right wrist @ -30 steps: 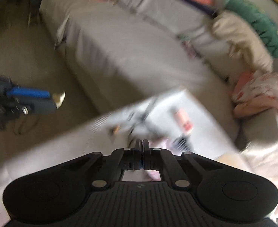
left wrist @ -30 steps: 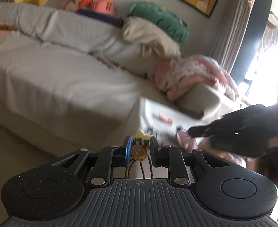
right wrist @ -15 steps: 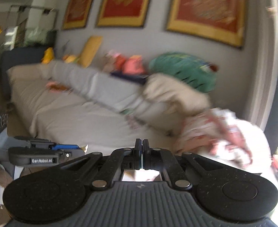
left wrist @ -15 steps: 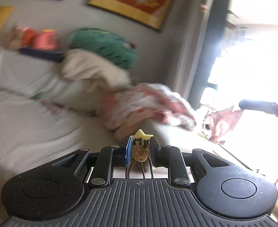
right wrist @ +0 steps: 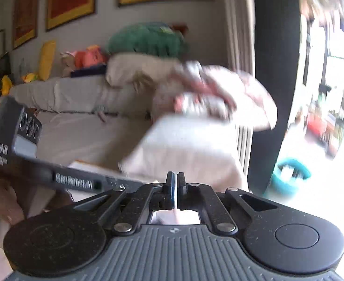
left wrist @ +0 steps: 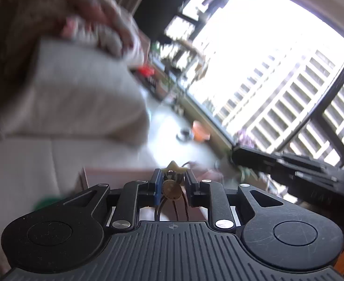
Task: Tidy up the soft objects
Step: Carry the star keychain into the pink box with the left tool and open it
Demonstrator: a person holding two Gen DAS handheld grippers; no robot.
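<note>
My left gripper [left wrist: 172, 179] is shut on a small soft toy [left wrist: 171, 187] with a yellow star tip, a brown disc and thin dangling cords. It is held in the air, tilted toward the window. My right gripper [right wrist: 174, 186] is shut with nothing between its fingers and points at the sofa end; it also shows at the right of the left wrist view [left wrist: 289, 171]. A pink and white floral cloth [right wrist: 216, 93] lies bunched on the sofa armrest [right wrist: 190, 145]. A beige cushion [right wrist: 139, 70] and a green cushion [right wrist: 146, 39] sit behind it.
The grey sofa [right wrist: 78, 131] runs to the left, with orange and yellow plush toys [right wrist: 87, 58] along its back. A dark curtain [right wrist: 275, 70] hangs right of the armrest. A teal basin [right wrist: 289, 173] stands on the floor by the bright window [left wrist: 277, 58].
Both views have swung right, from the sofa seat toward the armrest and window. The left view has tilted strongly. The left gripper still holds the toy; the right stays shut.
</note>
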